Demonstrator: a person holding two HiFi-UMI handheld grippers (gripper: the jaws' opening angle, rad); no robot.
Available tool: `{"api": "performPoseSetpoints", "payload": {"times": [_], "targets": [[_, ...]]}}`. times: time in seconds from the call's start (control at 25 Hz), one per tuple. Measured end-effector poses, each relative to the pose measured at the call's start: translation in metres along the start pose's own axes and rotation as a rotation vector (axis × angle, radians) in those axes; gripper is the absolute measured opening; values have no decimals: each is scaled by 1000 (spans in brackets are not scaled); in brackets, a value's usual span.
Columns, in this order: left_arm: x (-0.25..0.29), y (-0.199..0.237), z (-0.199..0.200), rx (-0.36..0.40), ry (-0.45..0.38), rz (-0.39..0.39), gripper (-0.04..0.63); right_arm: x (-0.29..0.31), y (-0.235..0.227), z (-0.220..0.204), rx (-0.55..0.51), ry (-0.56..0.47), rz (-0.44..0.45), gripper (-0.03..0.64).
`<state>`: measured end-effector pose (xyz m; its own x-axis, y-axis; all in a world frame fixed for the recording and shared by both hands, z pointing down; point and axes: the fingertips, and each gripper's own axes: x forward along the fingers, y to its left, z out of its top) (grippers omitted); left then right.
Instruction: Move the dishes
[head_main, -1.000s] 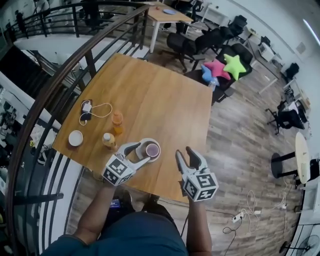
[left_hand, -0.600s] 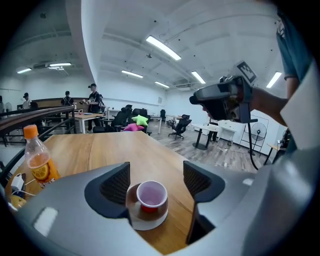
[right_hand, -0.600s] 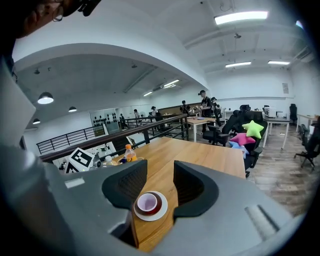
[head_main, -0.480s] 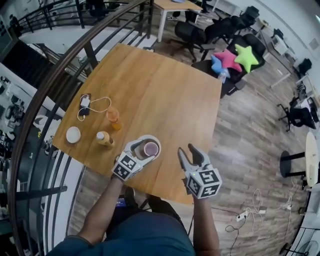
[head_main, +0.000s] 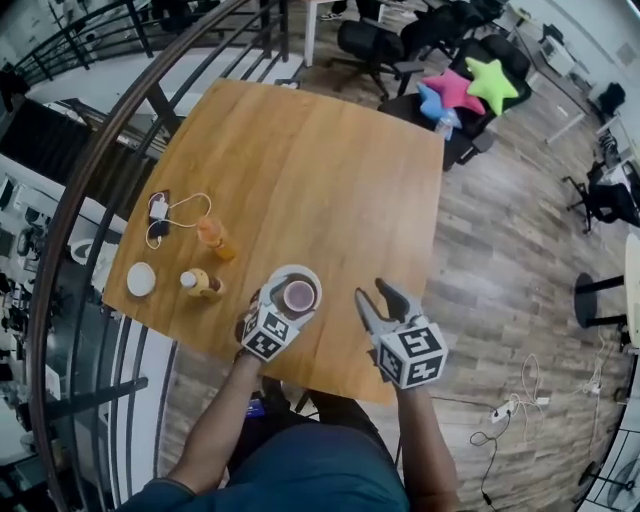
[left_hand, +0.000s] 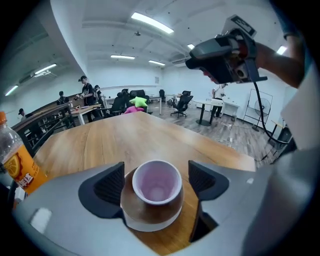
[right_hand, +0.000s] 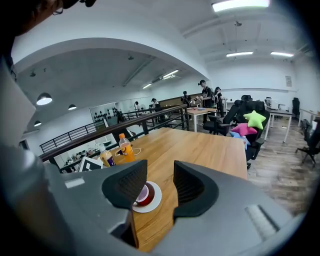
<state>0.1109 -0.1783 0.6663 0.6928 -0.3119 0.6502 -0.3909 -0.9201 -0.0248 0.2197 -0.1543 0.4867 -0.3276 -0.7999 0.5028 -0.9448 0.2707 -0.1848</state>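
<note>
My left gripper (head_main: 285, 303) has just been opening. Jaws are spread either side of the pink-lined cup (head_main: 299, 295) on its white saucer (head_main: 312, 277), pads clear. Dishes sit lower centre in head view, near the worktop (head_main: 320, 180) edge. Right gripper (head_main: 375, 297) is spread, empty.

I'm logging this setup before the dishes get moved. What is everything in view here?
table: one, light wood, centre of the head view.
cup: one, brown outside, pale pink inside, on the saucer.
saucer: one, white, by the table's near edge.
orange bottle: one, orange, left of the saucer.
capped bottle: one, yellowish with a white cap, beside the orange bottle.
round dish: one, white, table's left edge.
cable: one, white, beyond the bottles.
star cushions: three, green, pink, blue, beyond the table.
left gripper: one, grey, fingers either side of the cup, not touching; just been opening.
right gripper: one, grey, open, empty, right of the saucer.
</note>
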Motion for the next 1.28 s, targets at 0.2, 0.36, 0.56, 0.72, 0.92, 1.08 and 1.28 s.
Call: {"api": "performPoseSetpoints", "payload": {"times": [0.2, 0.36, 0.56, 0.72, 0.92, 1.08, 1.28], "targets": [[14, 0, -12, 31, 58, 0, 385, 7, -5, -7, 9, 19, 2, 150], [19, 0, -15, 30, 71, 7, 359, 9, -9, -8, 12, 23, 4, 150], [18, 1, -17, 5, 54, 8, 341, 10, -5, -11, 13, 24, 9, 150], [11, 2, -13, -11, 30, 0, 337, 11, -2, -13, 10, 27, 12, 150], [-4, 8, 4, -78, -34, -13, 336, 13, 3, -13, 8, 31, 18, 150], [-19, 13, 21, -145, -100, -19, 334, 17, 8, -18, -10, 47, 36, 150], [-34, 22, 30, -147, -137, -4, 334, 27, 18, -32, -20, 81, 57, 152]]}}
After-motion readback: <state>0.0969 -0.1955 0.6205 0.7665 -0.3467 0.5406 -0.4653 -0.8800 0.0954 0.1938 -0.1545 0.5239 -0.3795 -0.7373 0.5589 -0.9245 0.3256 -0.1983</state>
